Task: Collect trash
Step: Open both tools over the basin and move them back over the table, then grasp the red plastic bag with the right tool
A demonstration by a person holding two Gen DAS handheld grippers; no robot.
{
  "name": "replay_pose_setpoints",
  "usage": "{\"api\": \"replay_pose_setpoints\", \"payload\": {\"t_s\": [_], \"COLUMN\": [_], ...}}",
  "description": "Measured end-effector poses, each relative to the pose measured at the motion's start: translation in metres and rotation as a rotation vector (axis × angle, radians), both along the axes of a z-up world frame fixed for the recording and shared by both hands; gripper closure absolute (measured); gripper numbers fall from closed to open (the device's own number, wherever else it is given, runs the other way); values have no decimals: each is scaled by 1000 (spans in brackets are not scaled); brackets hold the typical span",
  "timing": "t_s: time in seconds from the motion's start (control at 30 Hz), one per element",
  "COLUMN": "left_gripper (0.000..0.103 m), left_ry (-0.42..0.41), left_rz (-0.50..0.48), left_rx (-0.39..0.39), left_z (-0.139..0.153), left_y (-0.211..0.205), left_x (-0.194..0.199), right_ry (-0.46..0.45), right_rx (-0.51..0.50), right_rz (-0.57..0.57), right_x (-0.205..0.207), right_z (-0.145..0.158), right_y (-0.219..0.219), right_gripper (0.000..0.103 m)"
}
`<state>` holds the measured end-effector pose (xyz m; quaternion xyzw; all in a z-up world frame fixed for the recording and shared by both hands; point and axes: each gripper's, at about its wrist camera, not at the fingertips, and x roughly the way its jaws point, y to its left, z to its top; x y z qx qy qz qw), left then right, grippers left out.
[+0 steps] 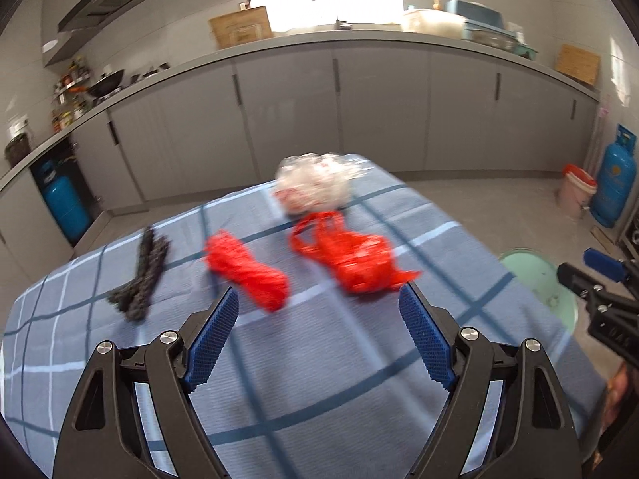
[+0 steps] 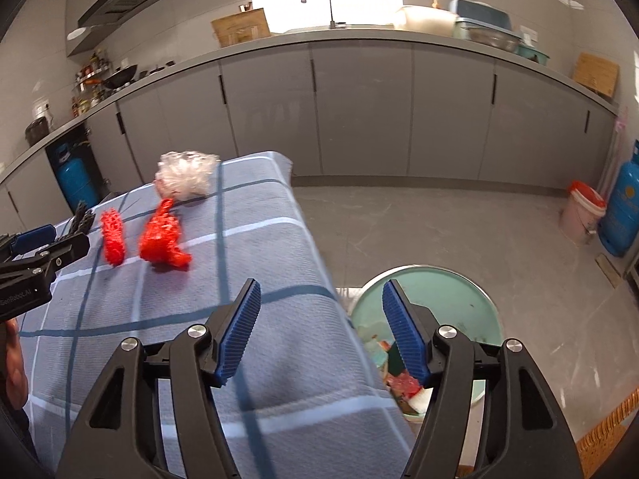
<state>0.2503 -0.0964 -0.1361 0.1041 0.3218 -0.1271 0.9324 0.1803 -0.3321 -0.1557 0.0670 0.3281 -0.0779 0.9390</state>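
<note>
Overhead, both tools (image 1: 318,299) (image 2: 321,293) agape above red bags (image 1: 351,255)

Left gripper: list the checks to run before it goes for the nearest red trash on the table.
1. Left gripper open and empty: ok.
2. Red net roll lying free on the blue cloth, apart from the red plastic bag: ok.
3. Roll between the finger lines: not ok, it sits toward the left finger.
4. Right gripper clear of the path: ok, open over the table edge.
5. Green bin open, with room: ok.
6. Exact height above the cloth: cannot tell, the view is blurred.
</note>
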Motion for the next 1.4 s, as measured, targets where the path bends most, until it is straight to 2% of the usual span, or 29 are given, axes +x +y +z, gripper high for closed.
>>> {"api": "replay_pose_setpoints", "payload": {"t_s": [0.1,0.3,0.43,0.63,1.03,1.07,1.1,1.13,1.4], "left_gripper": [16,13,6,6,6,6,6,6,7], "left_ry": [2,-17,-48,-54,46,54,65,70,99], "left_rz": [74,232,305,339,346,344,344,346,351], "left_rx": [17,37,51,75,64,59,54,55,34], "left_z": [-5,-6,-1,-7,-45,-47,-50,-53,-61], "left_y": [35,109,139,160,162,162,163,163,167], "left_x": [11,39,61,97,133,133,134,134,135], "right_ry": [5,3,-1,16,93,109,126,142,139], "right_rx": [-7,-23,-33,-46,-50,-44,-38,-42,-49], "right_rz": [41,135,182,201,200,205,213,222,228], "right_x": [15,51,81,117,151,152,153,154,149], "right_z": [2,6,8,3,-28,-31,-35,-39,-46], "right_y": [20,65,94,117,129,129,130,133,138], "right_gripper": [37,31,29,29,29,36,52,57,65]}}
